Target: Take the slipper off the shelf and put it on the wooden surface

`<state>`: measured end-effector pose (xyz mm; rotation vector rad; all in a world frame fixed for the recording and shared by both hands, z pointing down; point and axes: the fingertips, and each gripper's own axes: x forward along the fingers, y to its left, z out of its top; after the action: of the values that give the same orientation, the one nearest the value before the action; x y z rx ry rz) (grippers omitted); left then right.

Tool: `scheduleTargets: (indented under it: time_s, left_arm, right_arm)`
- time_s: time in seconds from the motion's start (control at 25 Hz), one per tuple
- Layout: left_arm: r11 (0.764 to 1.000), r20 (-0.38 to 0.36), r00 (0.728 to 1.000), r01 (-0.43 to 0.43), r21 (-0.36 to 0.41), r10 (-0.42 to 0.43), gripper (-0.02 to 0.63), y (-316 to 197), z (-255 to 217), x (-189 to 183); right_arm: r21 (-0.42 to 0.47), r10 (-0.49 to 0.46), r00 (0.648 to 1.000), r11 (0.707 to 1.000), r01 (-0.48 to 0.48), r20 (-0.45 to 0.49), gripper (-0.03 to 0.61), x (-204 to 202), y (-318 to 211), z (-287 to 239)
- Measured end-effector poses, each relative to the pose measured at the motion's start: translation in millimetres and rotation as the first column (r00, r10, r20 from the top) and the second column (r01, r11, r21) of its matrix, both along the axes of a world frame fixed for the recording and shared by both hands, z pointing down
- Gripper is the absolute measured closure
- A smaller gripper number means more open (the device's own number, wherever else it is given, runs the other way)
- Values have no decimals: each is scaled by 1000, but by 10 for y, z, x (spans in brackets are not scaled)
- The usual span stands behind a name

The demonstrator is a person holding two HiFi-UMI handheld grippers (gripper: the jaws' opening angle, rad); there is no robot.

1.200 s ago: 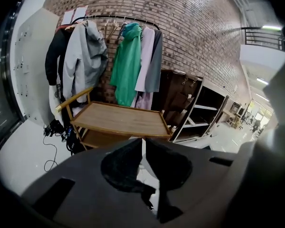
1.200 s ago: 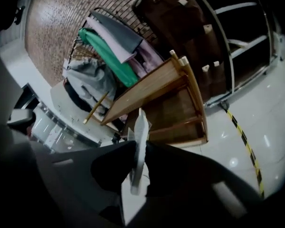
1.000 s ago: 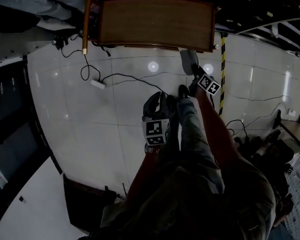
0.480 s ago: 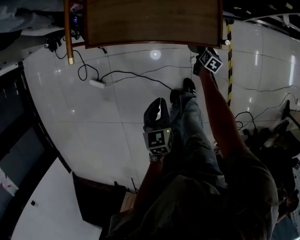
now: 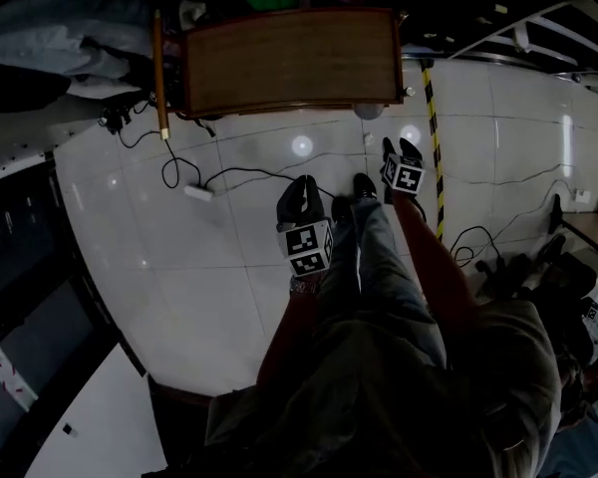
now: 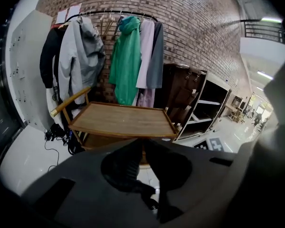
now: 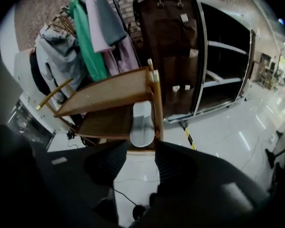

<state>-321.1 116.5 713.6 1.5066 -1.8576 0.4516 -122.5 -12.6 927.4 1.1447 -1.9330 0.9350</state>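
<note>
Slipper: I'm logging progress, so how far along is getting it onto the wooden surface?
Done: the slipper lies on the stand's lower wooden tier, by its corner post. In hand: nothing; the right gripper hangs clear of it, fingers opening with nothing between them. Remaining: apparently nothing, if that tier is the intended surface.

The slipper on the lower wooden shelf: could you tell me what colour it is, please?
The slipper is pale grey, seen best in the right gripper view.

Slipper (image 7: 142, 123) pale grey; table (image 5: 289, 63) brown wood; jacket (image 6: 126, 61) green; floor tape (image 5: 431, 137) yellow-black striped.
</note>
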Motion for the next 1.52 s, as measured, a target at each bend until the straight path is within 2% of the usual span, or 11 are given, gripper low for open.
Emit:
scheduleTargets:
  time_s: [0.16, 0.24, 0.32, 0.44, 0.52, 0.6, 0.72, 0.92, 1.08, 1.28, 1.52]
  left_arm:
    - [990, -4, 990, -140, 33, 140, 588, -3, -407, 251]
    - [976, -2, 976, -219, 10, 219, 588, 55, -536, 418]
    - [967, -20, 967, -256, 10, 256, 588, 68, -705, 606]
    - [955, -53, 954, -291, 56, 294, 588, -37, -1011, 1005]
    - [941, -45, 942, -329, 73, 333, 587, -69, -1207, 1289]
    - [933, -32, 935, -347, 98, 352, 586, -72, -1398, 1514]
    - [932, -36, 937, -340, 128, 347, 587, -67, -1568, 1784]
    - [924, -27, 929, -363, 118, 369, 588, -16, -1621, 2285]
    - [924, -24, 929, -365, 116, 370, 588, -94, -1681, 2393]
    - [933, -19, 936, -348, 98, 351, 588, -44, -1722, 2561]
    - [937, -10, 940, -340, 86, 342, 586, 67, -1702, 2474]
  right_arm:
    - [63, -95, 995, 993, 95, -7, 463, -98, 363, -1240]
    - [92, -122, 990, 989, 116, 64, 465, -203, 498, -1818]
    - [134, -147, 979, 983, 129, 142, 465, -274, 605, -2369]
    - [199, -188, 970, 968, 155, 155, 457, -174, 732, -2992]
    - [214, -187, 969, 965, 150, 163, 457, -18, 845, -3229]
    - [213, -167, 967, 969, 125, 194, 458, 136, 945, -3394]
    - [216, -162, 962, 970, 114, 220, 460, 332, 1051, -3559]
    - [241, -197, 955, 960, 141, 224, 460, 679, 1187, -3751]
    - [236, -173, 953, 965, 113, 250, 463, 792, 1093, -3855]
    - [223, -195, 954, 964, 144, 226, 462, 924, 1117, -3854]
    - [255, -219, 957, 952, 167, 190, 459, 854, 1199, -3902]
